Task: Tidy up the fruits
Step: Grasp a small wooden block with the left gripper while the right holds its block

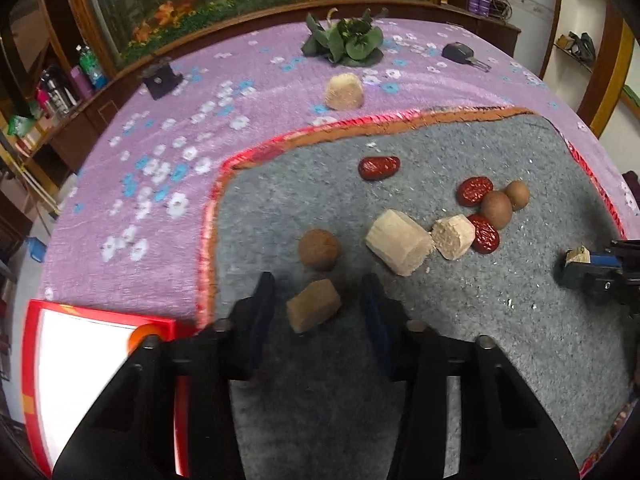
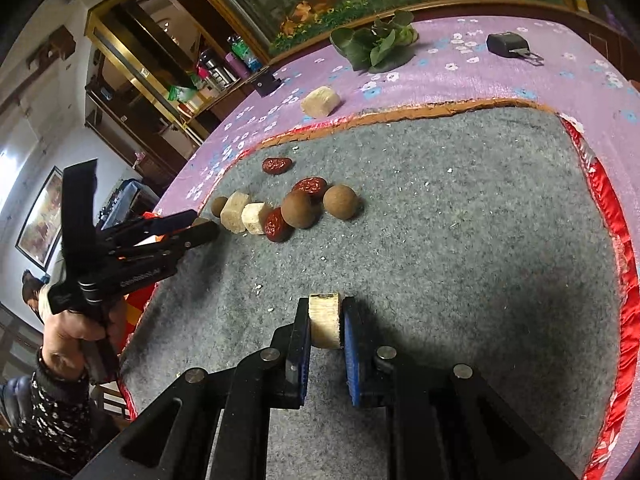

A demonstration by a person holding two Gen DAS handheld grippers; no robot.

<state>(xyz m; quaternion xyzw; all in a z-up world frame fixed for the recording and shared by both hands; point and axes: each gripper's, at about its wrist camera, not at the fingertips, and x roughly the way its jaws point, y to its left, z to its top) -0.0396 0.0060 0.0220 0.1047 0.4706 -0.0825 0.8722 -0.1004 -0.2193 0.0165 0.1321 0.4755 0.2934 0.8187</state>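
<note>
My left gripper [image 1: 318, 290] stands open over the grey mat [image 1: 460, 340], with a tan chunk [image 1: 314, 311] lying between its fingers and a gap on each side. Just beyond it sits a brown round fruit [image 1: 319, 249]. Two pale chunks [image 1: 399, 242], red dates [image 1: 379, 168] and two more brown round fruits [image 1: 496, 210] lie farther right. My right gripper [image 2: 326, 307] is shut on a pale chunk [image 2: 325, 328] just above the mat. In the right wrist view a hand [image 2: 76, 336] holds the left gripper [image 2: 204, 224] at the mat's left edge.
A red box with a white inside [image 1: 100, 380] sits at the mat's near left corner. On the purple flowered cloth [image 1: 160, 140] behind lie another pale chunk [image 1: 344, 91], a leafy green plant [image 1: 352, 40], a black key fob [image 1: 460, 53] and a small black block [image 1: 162, 80].
</note>
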